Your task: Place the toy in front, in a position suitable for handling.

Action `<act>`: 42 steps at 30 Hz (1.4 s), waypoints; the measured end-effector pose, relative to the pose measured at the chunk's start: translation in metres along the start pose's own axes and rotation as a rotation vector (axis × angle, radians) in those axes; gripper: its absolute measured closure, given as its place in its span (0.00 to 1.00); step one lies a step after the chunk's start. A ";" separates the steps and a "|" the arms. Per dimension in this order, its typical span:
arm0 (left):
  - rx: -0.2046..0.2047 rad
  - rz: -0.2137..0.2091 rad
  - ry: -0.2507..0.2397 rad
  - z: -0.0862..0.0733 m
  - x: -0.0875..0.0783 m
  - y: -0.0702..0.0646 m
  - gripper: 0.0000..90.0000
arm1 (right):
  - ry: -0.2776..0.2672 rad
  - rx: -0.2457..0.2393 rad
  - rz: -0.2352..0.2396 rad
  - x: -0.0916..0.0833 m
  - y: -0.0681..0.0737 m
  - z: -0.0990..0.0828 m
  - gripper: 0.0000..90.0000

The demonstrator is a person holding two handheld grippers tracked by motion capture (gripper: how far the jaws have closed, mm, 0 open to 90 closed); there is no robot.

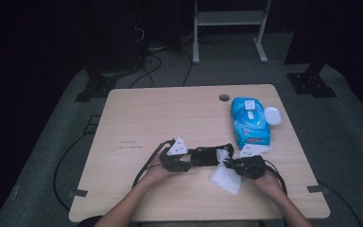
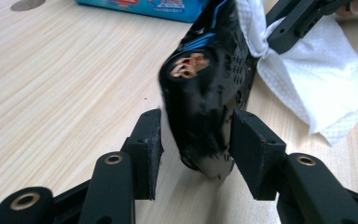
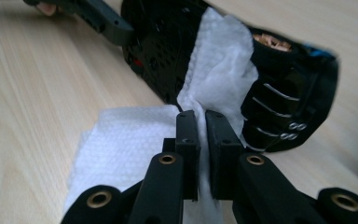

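Black device (image 2: 205, 98): lying low on the desk (image 1: 170, 113), around 6 o'clock of the top, between both tools. White wipe (image 3: 214, 70) is draping over its end at 3 o'clock and spreading onto the wood. Left tool (image 2: 196, 140) is straddling the device, one pad touching, the other just clear. Right tool (image 3: 202, 140) is pinching the wipe, jaws narrow. Blue wipes pack (image 1: 249, 122) is resting at 2 o'clock, its round white lid (image 1: 272, 115) open just beside it.
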State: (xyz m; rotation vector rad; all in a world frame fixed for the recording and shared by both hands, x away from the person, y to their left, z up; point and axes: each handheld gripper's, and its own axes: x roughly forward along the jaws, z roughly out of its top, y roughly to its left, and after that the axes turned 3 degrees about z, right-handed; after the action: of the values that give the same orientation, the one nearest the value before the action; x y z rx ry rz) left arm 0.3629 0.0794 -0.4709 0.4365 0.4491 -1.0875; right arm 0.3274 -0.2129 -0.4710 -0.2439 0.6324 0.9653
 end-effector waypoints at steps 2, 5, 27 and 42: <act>0.015 -0.006 -0.004 0.000 0.001 -0.002 0.61 | 0.014 -0.007 0.000 0.002 0.000 -0.001 0.93; 0.045 -0.008 0.001 0.003 0.003 -0.007 0.61 | 0.037 -0.010 -0.002 0.005 0.000 -0.002 0.93; 0.079 -0.024 -0.003 0.005 0.001 -0.008 0.77 | -0.111 -0.079 0.047 0.035 0.034 0.073 0.93; 0.058 -0.020 -0.011 0.003 -0.005 -0.003 0.79 | -0.132 -0.065 0.013 0.037 0.033 0.070 0.93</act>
State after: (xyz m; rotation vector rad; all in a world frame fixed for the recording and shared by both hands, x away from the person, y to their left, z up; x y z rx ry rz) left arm 0.3590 0.0804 -0.4663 0.4772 0.4139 -1.1241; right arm 0.3427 -0.1372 -0.4351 -0.2316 0.4827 1.0072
